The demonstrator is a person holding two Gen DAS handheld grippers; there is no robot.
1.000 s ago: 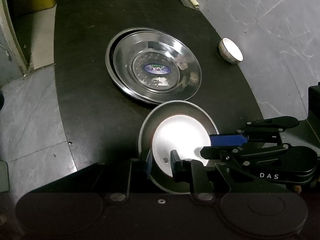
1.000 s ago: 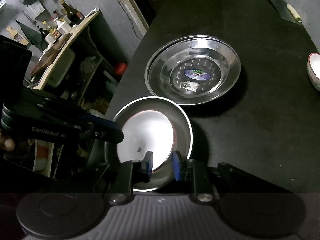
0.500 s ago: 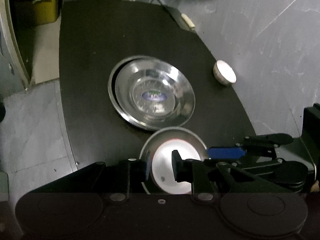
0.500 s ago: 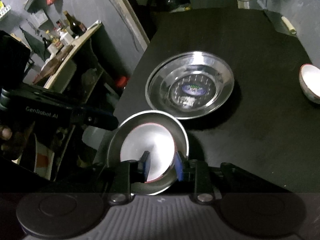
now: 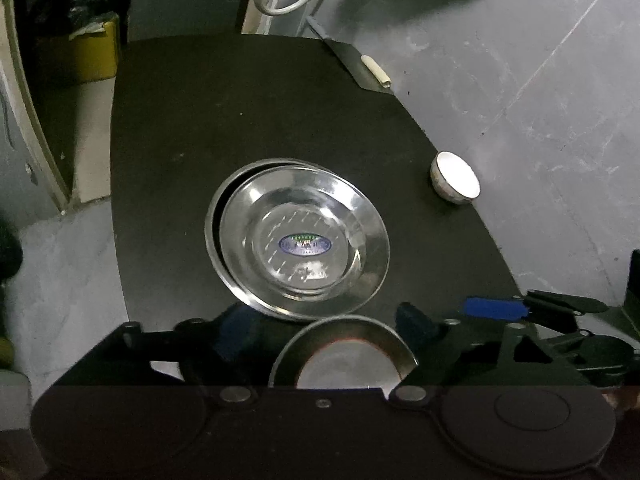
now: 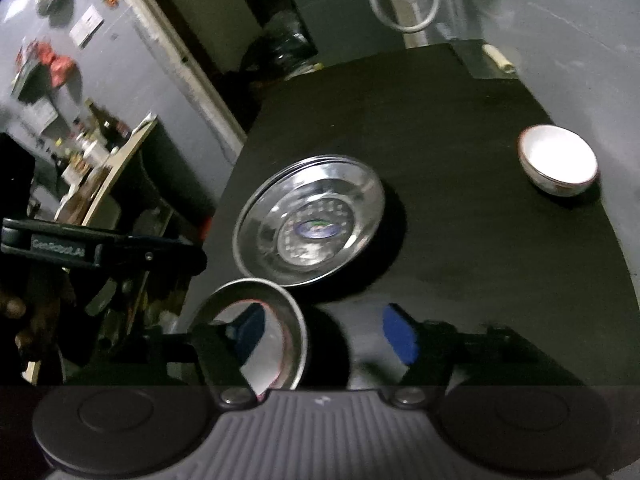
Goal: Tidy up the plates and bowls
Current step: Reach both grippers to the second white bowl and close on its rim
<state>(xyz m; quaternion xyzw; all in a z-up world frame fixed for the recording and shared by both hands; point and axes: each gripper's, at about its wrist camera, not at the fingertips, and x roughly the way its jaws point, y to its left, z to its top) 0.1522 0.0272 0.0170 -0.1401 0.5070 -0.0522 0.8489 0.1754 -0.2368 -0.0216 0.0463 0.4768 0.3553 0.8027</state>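
A stack of steel plates [image 5: 304,240] [image 6: 308,232] lies mid-table. Nearer to me sits a smaller steel plate [image 5: 360,330] [image 6: 294,320] with a white bowl [image 5: 344,364] [image 6: 272,344] inside it. My left gripper [image 5: 326,328] hangs above this plate, its jaws opening wide and touching nothing. My right gripper [image 6: 325,334] is opening too: one finger hovers over the bowl, the other outside the plate's rim, neither pressing. A small white bowl [image 5: 456,178] [image 6: 558,164] stands alone near the table's right edge.
The black table [image 5: 240,120] has a curved right edge over grey floor. A cleaver with a pale handle [image 5: 374,70] lies at the far right corner. A yellow bin [image 5: 92,52] stands far left. Cluttered shelves [image 6: 92,152] stand left of the table.
Both grippers were shut on the near plate and bowl's rim. Both have let go, spread wide and drawn back and up, so more of the table shows.
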